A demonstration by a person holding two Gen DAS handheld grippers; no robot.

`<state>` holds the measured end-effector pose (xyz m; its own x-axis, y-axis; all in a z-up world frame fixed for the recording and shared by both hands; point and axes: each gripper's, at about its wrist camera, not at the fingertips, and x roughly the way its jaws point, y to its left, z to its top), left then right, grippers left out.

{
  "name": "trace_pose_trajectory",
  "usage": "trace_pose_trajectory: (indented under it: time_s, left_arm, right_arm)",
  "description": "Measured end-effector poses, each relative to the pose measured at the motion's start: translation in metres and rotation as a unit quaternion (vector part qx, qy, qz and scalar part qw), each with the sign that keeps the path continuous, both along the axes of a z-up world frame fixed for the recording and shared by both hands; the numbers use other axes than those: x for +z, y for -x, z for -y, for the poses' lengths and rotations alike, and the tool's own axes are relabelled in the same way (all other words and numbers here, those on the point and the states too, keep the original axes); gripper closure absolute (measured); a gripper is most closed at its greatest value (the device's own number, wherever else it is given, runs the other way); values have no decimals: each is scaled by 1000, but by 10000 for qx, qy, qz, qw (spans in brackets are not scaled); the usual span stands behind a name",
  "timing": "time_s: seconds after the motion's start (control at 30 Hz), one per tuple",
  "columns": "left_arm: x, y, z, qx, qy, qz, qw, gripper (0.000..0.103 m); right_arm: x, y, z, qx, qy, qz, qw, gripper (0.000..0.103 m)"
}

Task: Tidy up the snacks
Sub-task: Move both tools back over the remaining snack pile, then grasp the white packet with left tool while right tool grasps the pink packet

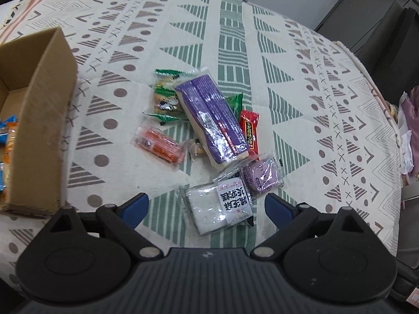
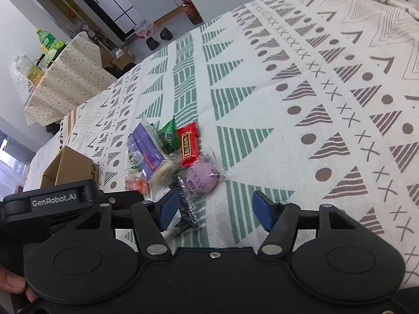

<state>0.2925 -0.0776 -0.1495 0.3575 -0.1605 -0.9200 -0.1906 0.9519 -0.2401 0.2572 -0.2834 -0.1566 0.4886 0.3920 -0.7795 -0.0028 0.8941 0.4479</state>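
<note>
A heap of wrapped snacks lies on the patterned tablecloth (image 1: 235,39): a long purple pack (image 1: 212,117), a red bar (image 1: 250,130), an orange pack (image 1: 159,145), green packets (image 1: 165,96), a round purple cake (image 1: 260,174) and a white pack with black lettering (image 1: 220,206). My left gripper (image 1: 207,205) is open, fingers either side of the white pack. My right gripper (image 2: 217,208) is open just short of the round purple cake (image 2: 200,176), beside the red bar (image 2: 188,144) and long purple pack (image 2: 148,151). The left gripper body (image 2: 65,198) shows at the left.
An open cardboard box (image 1: 39,130) stands at the left with blue and orange packets (image 1: 6,146) inside. It also shows behind the left gripper in the right wrist view, as the box (image 2: 70,167). Beyond the table stand bottles (image 2: 47,41), a dotted cloth (image 2: 68,78) and dark furniture (image 1: 387,26).
</note>
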Motion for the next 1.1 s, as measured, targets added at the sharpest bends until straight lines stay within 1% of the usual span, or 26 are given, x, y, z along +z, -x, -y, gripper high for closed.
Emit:
trace_pose_trajectory:
  time_s: [0.23,0.53,0.63,0.7,0.73,0.8,0.9,0.97,1.1]
  left_arm:
    - [-23,-13,11,16,12,-287,9996,12]
    - [-48,-24,15,40,-106,-598,9981,13]
    - [-52,-25,15,53,-107,-614,9980,17]
    - [-52,-24,16,13,-201,-618,9979,23]
    - [-52,-24,16,25,-224,-625,9978,24]
    - [-52,-25,13,84,-181,-652,9977,29]
    - [-50,-27,10,41,-215,-656,9976,36]
    - [-48,-27,6,67,-171,-660,9977,39]
    - [-47,-24,2,87,-165,-699,9974,43]
  right_arm:
    - [-14,-11,8,-49,-136,-141,9998,42]
    - [-25,-25,6,2,-319,-247,9992,42]
    - [-29,-31,2,25,-375,-275,9989,42]
    - [-32,-35,0,32,-404,-312,9987,42]
    - [-34,-36,-1,33,-432,-325,9985,42]
    - [-36,-40,-3,38,-442,-371,9983,42]
    - [-37,-44,-7,92,-407,-373,9984,42]
    - [-37,-46,-11,132,-408,-367,9984,43]
    - [-39,-51,-20,185,-339,-335,9987,43]
